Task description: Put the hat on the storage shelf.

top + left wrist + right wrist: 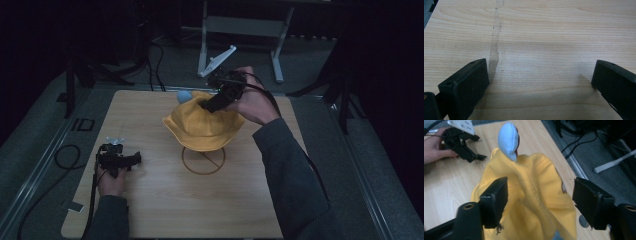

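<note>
A yellow bucket hat [202, 127] hangs over a stand with a round wire base [202, 161] at the middle of the wooden table [160, 210]. A light blue padded knob [184, 96] pokes out beside the hat's top. My right gripper [206, 105] hovers at the crown, and its jaws stand wide apart on either side of the yellow cloth [534, 202] without pressing it. The blue knob [509, 140] rises beyond them. My left gripper [134, 159] rests on the table at the left, open [539, 75] over bare wood.
Behind the table a white metal frame [240, 27] stands on the grey floor. Black cables [65, 155] loop on the floor at the left, and dark stand legs [342, 100] rise at the right. A pale streak [495, 42] marks the wood.
</note>
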`<state>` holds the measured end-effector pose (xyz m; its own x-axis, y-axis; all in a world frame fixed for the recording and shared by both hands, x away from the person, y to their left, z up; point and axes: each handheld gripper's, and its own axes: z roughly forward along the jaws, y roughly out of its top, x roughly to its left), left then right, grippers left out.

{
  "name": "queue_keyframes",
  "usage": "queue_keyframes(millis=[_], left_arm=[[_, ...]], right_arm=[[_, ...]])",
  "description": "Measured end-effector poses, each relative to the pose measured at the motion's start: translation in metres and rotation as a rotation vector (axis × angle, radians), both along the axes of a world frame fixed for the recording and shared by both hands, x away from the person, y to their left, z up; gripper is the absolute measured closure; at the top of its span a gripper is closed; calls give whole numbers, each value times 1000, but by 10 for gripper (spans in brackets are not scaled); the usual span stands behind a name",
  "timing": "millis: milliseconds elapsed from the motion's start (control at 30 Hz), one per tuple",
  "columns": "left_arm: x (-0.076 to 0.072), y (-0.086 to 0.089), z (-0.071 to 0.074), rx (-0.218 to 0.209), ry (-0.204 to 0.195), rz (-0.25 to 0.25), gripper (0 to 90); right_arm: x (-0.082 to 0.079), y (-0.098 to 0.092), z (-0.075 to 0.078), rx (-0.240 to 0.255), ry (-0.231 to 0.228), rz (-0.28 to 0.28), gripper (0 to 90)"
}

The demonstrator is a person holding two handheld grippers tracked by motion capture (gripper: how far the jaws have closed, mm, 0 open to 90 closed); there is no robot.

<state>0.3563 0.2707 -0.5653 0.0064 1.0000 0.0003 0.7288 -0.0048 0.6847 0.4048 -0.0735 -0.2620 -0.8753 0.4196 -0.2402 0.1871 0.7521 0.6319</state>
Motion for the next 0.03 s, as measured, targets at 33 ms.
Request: queue_keyframes(millis=[33], left_arm=[[0, 0, 0, 0, 0, 0, 11]], right_arm=[[-1, -2, 1, 5, -11, -3, 227]])
